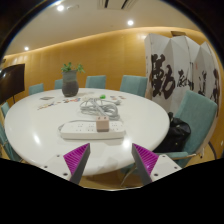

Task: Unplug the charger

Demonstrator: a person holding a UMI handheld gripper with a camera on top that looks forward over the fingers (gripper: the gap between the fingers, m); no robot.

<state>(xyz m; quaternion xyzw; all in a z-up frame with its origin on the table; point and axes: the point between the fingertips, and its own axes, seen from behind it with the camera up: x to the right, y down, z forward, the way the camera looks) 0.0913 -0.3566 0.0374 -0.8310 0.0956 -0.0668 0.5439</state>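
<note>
A white power strip point(90, 128) lies on the round white table point(40, 125), with a small orange-and-white charger plug point(103, 125) set in its right part. A tangle of white cables point(97, 105) lies just behind it. My gripper point(112, 160) is open and empty. Its pink-padded fingers point(78, 157) are spread apart at the table's near edge, short of the strip.
A potted plant point(70, 80) stands at the table's far side. Teal chairs point(196, 115) ring the table, and a dark bag point(178, 133) rests on the right one. White banners with black characters point(170, 68) hang at the right. Papers point(52, 103) lie near the plant.
</note>
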